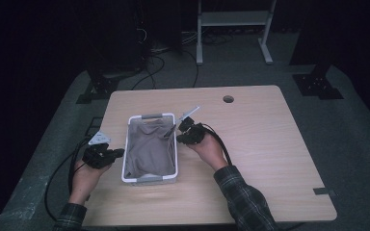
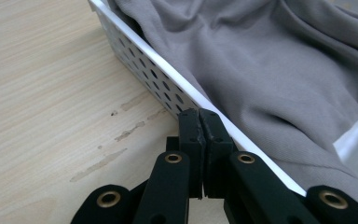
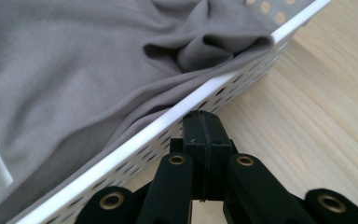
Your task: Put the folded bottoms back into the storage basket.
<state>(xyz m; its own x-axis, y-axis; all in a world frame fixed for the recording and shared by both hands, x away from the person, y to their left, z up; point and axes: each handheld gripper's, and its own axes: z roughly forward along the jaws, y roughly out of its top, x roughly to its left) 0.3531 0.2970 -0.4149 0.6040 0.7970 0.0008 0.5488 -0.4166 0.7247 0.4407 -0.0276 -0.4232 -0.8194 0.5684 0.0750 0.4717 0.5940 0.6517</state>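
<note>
High view: grey cloth [image 1: 150,149] sits in white basket [image 1: 130,166] mid-table. Left gripper [image 2: 199,122] and right gripper [image 3: 204,125] both clamped shut, empty, just outside the rims. Risk: closed jaws snag a rim, shove or tip basket.

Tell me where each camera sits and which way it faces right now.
High view: above the person's side, looking forward and down on the light wooden table; both forearms, the left tool and the right tool show.
Left gripper view: rides the left tool, jaws shut, facing the white perforated plastic basket from outside.
Right gripper view: rides the right tool, jaws shut, at the basket's opposite rim.
All share the grey cloth in the basket.
</note>
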